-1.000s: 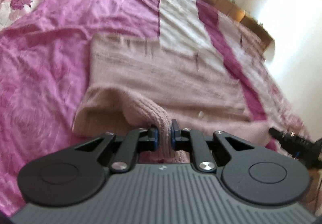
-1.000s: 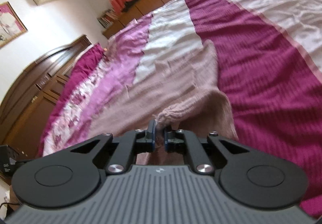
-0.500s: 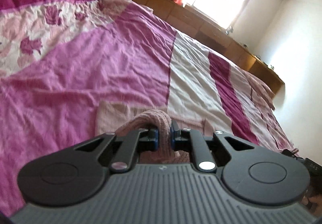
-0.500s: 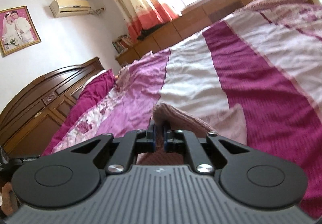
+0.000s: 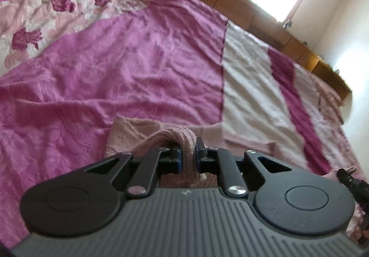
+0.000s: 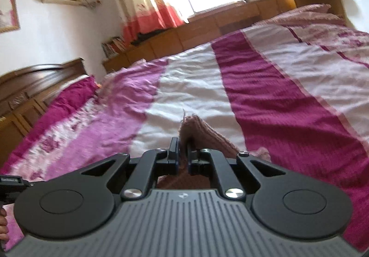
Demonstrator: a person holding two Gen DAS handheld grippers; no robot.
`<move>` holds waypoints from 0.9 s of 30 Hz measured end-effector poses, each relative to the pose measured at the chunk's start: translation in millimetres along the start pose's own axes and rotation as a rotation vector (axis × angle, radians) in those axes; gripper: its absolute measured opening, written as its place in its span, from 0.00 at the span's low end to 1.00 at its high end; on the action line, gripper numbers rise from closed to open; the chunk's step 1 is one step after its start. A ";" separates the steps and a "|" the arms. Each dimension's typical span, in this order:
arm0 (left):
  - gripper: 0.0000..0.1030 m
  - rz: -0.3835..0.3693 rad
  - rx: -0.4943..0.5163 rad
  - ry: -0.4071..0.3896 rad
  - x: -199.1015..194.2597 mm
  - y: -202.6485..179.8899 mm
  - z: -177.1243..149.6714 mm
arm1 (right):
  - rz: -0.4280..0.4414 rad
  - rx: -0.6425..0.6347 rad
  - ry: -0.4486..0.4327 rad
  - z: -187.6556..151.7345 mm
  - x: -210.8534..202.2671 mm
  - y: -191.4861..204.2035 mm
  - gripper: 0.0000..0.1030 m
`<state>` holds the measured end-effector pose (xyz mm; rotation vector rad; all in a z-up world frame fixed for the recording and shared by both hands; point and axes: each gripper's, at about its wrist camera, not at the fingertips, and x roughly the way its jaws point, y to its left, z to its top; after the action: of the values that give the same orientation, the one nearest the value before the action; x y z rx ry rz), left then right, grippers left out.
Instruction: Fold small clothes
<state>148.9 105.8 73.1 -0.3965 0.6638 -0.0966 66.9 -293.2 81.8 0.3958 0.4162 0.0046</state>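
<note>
A dusty-pink knitted garment (image 5: pixel 143 132) lies on the bed, mostly hidden under my grippers. My left gripper (image 5: pixel 187 158) is shut on a bunched fold of its near edge, and the far edge and a strip to the right show beyond it. My right gripper (image 6: pixel 182 155) is shut on another part of the same pink knit (image 6: pixel 207 134), which bulges up past the fingers. The right gripper's tip also shows at the right edge of the left wrist view (image 5: pixel 350 180).
The bed cover has magenta, lilac and white stripes (image 5: pixel 138 67) and a floral band (image 5: pixel 46 14) at the left. A dark wooden headboard (image 6: pixel 34 86) stands at the left, low wooden cabinets (image 6: pixel 230 21) and a curtained window at the far side.
Both grippers have carried the held near edge of the garment forward over its body. Far less of the flat garment shows in front of them now.
</note>
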 end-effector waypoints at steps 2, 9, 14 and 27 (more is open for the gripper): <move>0.13 0.022 0.023 0.016 10.3 2.6 -3.8 | -0.023 -0.006 0.013 -10.6 10.1 -4.3 0.06; 0.17 0.072 0.064 0.064 29.2 7.8 -13.2 | -0.039 0.058 0.109 -33.1 35.8 -25.8 0.08; 0.31 0.099 0.071 0.073 24.3 5.3 -12.3 | -0.029 0.063 0.088 -26.8 30.0 -23.3 0.35; 0.49 0.157 0.126 0.035 -16.5 -1.3 -7.0 | 0.004 -0.173 0.093 -5.5 2.9 3.7 0.53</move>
<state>131.7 105.9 78.2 -0.2206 0.7174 0.0033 67.7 -287.5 77.4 0.2265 0.5029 0.0625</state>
